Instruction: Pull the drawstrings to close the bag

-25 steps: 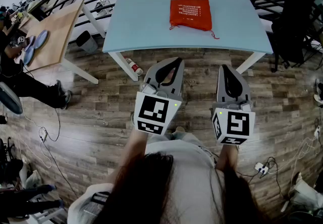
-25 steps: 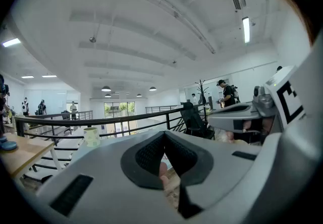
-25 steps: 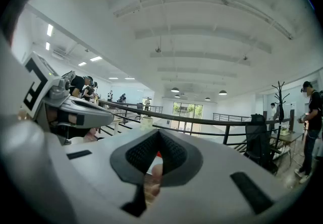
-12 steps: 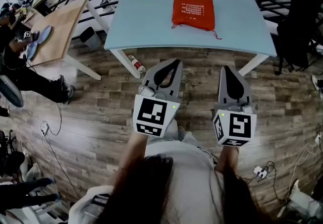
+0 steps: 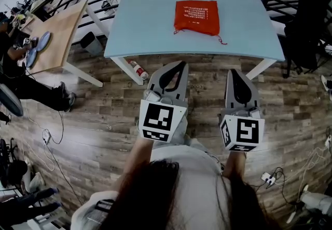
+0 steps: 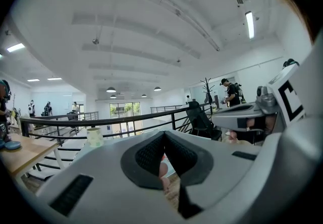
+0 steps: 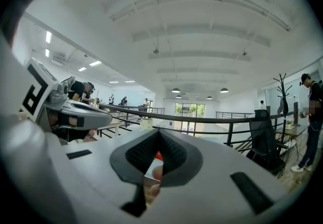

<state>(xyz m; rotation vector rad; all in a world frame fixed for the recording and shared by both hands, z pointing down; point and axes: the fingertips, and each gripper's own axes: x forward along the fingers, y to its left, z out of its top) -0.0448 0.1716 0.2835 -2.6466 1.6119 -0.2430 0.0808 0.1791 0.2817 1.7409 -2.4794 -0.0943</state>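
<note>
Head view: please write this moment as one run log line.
flat red fabric bag: on light blue table, untouched | left gripper: jaws shut, empty | right gripper: jaws shut, empty

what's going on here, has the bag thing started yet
Not yet. A person holds a left gripper and a right gripper, both shut and empty, over the wooden floor short of the blue table. The red drawstring bag lies flat on the table, untouched, its strings trailing toward the near edge.

- I've edged the left gripper (image 5: 180, 65) slightly forward, closer to the table (image 5: 150, 24).
- The right gripper (image 5: 232, 71) came forward alongside, nearing the table's front edge.
</note>
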